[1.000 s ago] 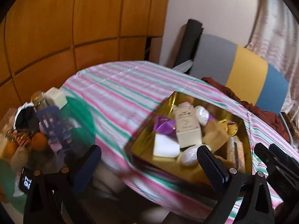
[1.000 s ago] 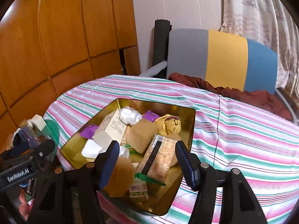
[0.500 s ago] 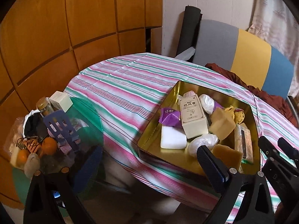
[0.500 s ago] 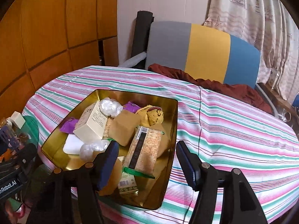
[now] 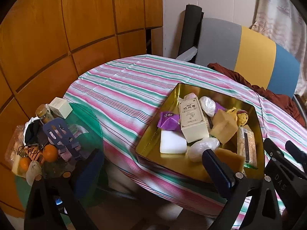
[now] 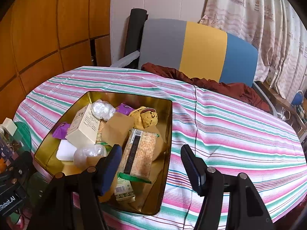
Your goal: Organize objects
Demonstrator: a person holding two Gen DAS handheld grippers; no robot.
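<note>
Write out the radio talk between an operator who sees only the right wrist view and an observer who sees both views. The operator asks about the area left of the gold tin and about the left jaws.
Operator: My frame cuts off left of the tin. What stands out there?
Observer: A jar with a cork lid stands on the green glass side table.
Operator: I only see the back of the other tool. Are its jaws holding anything?
Observer: No. The left gripper is open with nothing between its jaws, and it is on the near side of the gold tin.
</note>
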